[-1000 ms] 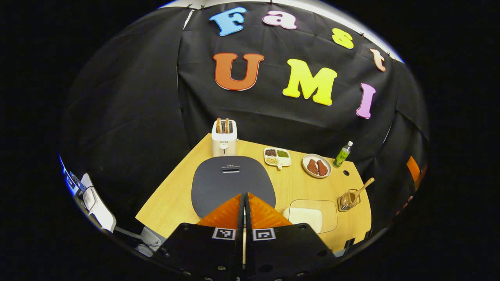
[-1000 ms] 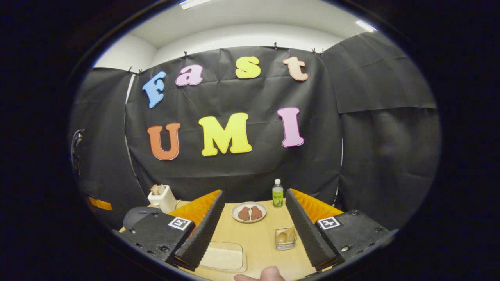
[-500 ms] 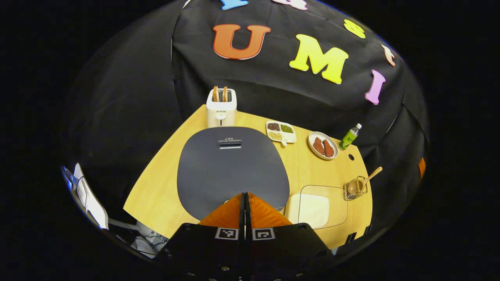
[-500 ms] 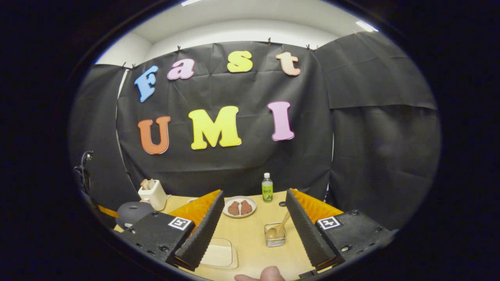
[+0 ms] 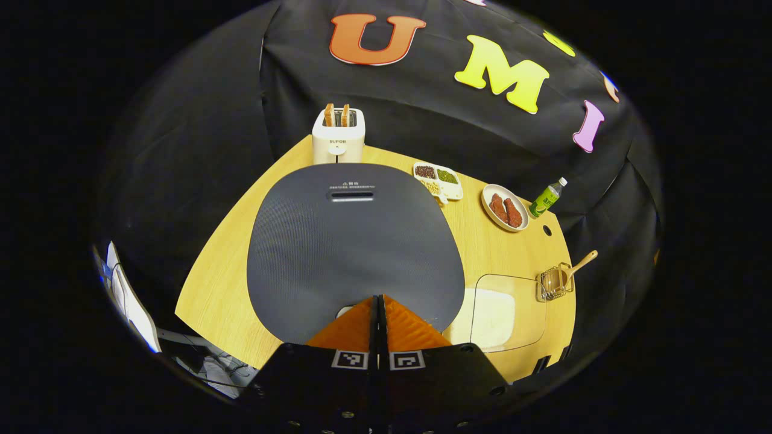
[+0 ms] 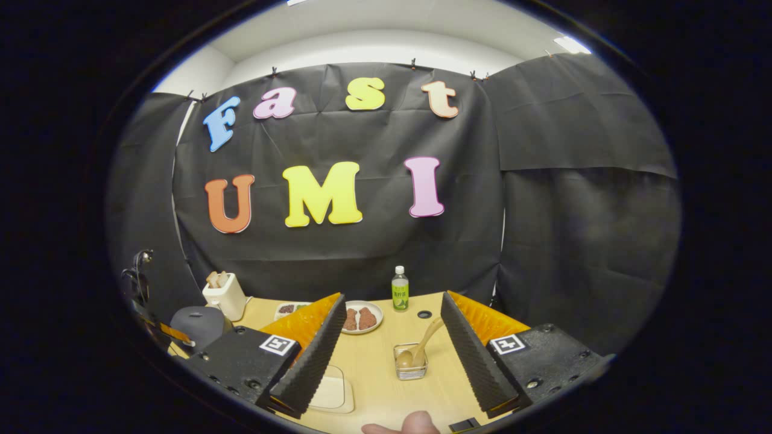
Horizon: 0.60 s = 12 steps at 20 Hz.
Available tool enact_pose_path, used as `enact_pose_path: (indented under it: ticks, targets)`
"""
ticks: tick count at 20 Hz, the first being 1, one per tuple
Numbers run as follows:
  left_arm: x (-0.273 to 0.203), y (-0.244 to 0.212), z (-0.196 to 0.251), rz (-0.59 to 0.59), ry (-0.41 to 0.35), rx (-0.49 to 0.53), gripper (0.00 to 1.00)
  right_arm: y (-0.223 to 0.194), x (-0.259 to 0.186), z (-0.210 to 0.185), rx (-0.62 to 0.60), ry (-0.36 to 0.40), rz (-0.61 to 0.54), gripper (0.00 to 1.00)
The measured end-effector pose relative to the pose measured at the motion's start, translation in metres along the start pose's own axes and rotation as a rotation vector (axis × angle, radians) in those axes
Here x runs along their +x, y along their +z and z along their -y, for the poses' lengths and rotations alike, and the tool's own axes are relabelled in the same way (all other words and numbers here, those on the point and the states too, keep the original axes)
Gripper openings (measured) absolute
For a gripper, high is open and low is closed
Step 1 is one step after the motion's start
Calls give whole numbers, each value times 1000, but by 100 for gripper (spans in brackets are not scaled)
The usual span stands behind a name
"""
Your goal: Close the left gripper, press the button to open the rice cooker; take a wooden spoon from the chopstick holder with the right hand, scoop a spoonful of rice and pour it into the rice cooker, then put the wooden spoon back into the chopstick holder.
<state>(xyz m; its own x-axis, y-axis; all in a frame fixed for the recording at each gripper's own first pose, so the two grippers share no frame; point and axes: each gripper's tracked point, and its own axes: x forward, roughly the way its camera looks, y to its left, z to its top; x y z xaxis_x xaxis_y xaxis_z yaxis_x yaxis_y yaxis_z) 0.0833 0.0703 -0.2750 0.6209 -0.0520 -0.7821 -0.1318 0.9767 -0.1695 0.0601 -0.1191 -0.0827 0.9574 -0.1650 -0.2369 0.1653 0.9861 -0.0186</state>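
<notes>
In the left gripper view, the left claw (image 5: 378,301) is pressed fully together, its two ridged fingers meeting in a thin seam with nothing between them, its tip over the near edge of the rice cooker (image 5: 356,241). The cooker's lid is down: a broad, rounded, matte dark-grey shape with a fine woven-looking texture and one narrow slot towards 12 o'clock. Beyond it at 12 o'clock stands one cream toaster (image 5: 338,137) with two slices of bread upright in it.

The surface (image 5: 211,289) is pale wood grain with a curved edge. At 1 o'clock lie one white divided dish (image 5: 438,179) of three kinds of grain, one round plate (image 5: 505,207) with two brown pieces, and one green bottle (image 5: 547,197). At 3 o'clock a clear, rounded tray of rice (image 5: 494,310) touches the cooker's side; just beyond it sits one wire chopstick holder (image 5: 555,283) with one wooden spoon (image 5: 582,263) leaning outward.

In the right gripper view, the right claw (image 6: 388,337) gapes wide, empty, its fingers faced with ribbed foam. The holder (image 6: 411,362) and spoon (image 6: 422,343) stand between the fingers, farther off, with bare wood around them. A fingertip (image 6: 416,423) shows at 6 o'clock.
</notes>
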Motion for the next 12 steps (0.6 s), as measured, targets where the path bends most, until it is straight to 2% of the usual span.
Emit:
enact_pose_path:
  ticks: [5,7,8,9,11,12]
  targets:
    - [2,-11,-3,-49,5,-30,0,-4,-2,-8,13,12,-5,100]
    - [2,-11,-2,-10,16,-9,0,-6,-4,-14,8,26,-7,100]
    - [3,-11,-2,-9,18,-4,0,-5,-6,-17,2,33,-4,94]
    - [2,-7,-2,4,14,-9,0,-2,-7,-18,-2,38,3,100]
    - [-2,-2,-1,35,3,-26,0,6,-12,-19,-5,41,20,100]
    - [-4,0,-2,54,5,-32,0,10,-14,-16,-6,38,29,94]
